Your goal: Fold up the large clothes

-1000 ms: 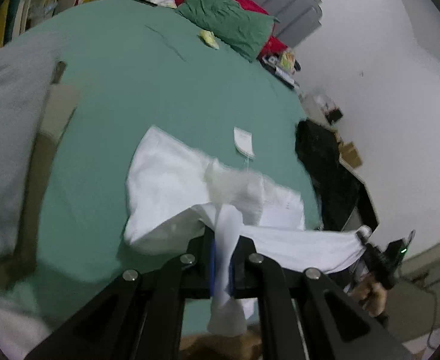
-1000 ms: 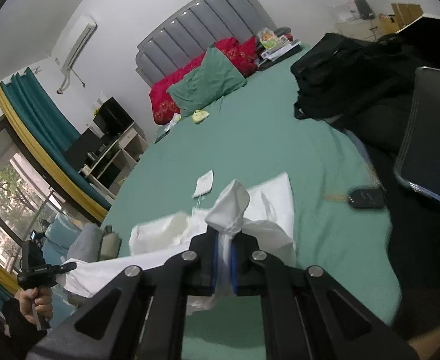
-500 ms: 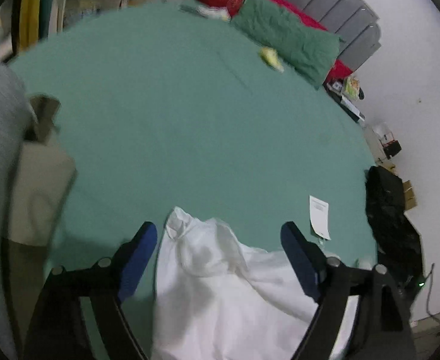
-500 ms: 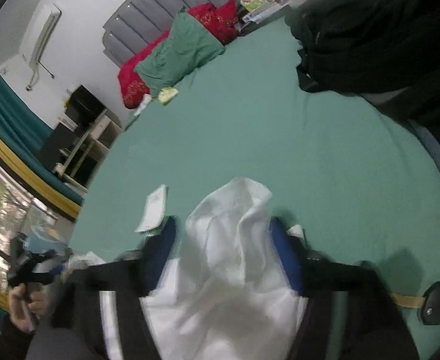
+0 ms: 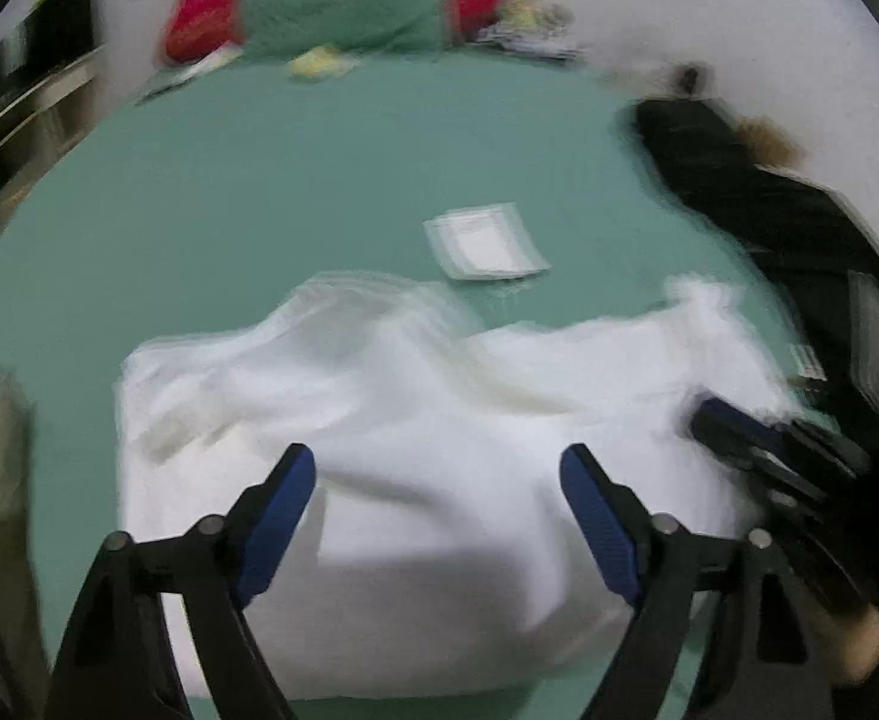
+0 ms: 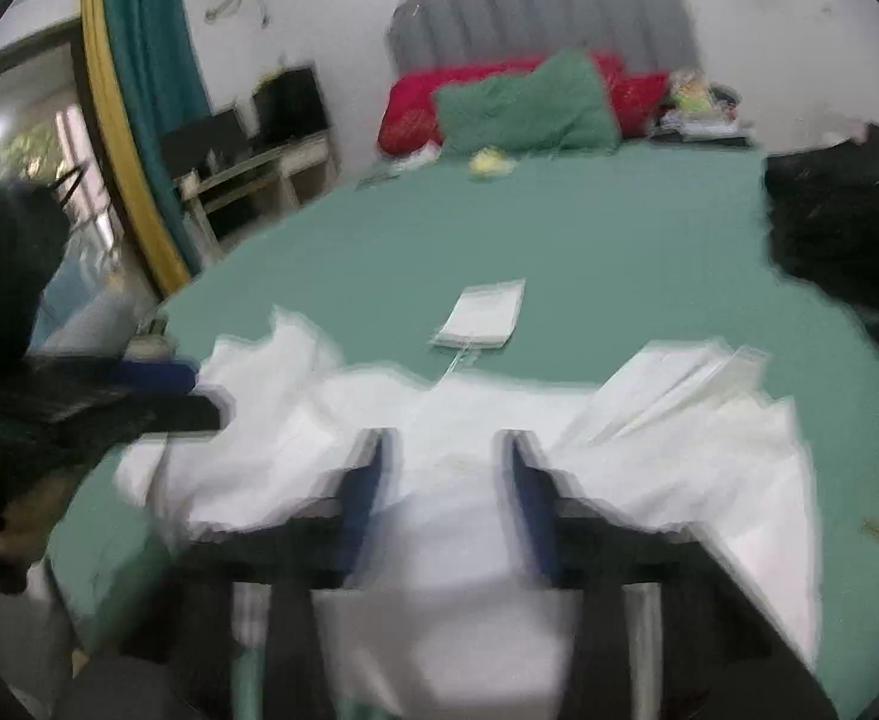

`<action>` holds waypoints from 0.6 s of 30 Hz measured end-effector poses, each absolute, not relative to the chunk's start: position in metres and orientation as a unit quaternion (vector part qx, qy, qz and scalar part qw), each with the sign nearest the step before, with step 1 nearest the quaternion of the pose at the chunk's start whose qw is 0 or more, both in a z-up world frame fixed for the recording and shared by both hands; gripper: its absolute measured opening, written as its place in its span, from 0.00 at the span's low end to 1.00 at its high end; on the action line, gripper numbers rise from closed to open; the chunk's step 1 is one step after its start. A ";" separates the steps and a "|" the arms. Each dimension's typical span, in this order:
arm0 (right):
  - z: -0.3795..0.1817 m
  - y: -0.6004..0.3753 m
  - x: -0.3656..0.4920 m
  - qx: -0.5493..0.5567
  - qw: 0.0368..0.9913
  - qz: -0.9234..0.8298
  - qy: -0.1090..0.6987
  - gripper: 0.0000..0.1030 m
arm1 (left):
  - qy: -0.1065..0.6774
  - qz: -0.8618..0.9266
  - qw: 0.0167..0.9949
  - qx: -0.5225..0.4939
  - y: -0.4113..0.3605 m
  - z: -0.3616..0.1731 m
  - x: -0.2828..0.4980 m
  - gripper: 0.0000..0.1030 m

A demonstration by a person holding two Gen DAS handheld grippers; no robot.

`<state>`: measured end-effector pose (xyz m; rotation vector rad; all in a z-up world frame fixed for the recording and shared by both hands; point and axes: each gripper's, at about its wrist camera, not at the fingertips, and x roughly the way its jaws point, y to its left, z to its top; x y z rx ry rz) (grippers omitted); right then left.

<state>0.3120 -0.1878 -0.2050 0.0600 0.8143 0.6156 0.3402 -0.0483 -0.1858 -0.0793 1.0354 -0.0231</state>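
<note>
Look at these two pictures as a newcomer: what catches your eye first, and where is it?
A crumpled white garment spreads over the near part of the green bed, under the open left hand-held gripper. At the far end, a green pillow leans on a red one. A small white packet lies just beyond the garment.
</note>
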 end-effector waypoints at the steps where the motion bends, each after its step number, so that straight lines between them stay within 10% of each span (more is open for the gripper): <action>1: -0.216 -0.185 0.315 0.025 0.863 0.293 0.410 0.03 | 0.519 0.008 0.853 -0.052 -0.036 -0.199 0.345 0.79; 11: -0.240 -0.193 0.330 0.034 0.849 0.262 0.458 0.00 | 0.558 -0.001 0.824 -0.098 -0.004 -0.246 0.326 0.89; 18: -0.239 -0.201 0.323 0.035 0.855 0.254 0.451 0.00 | 0.433 -0.034 0.901 0.000 -0.053 -0.152 0.300 0.87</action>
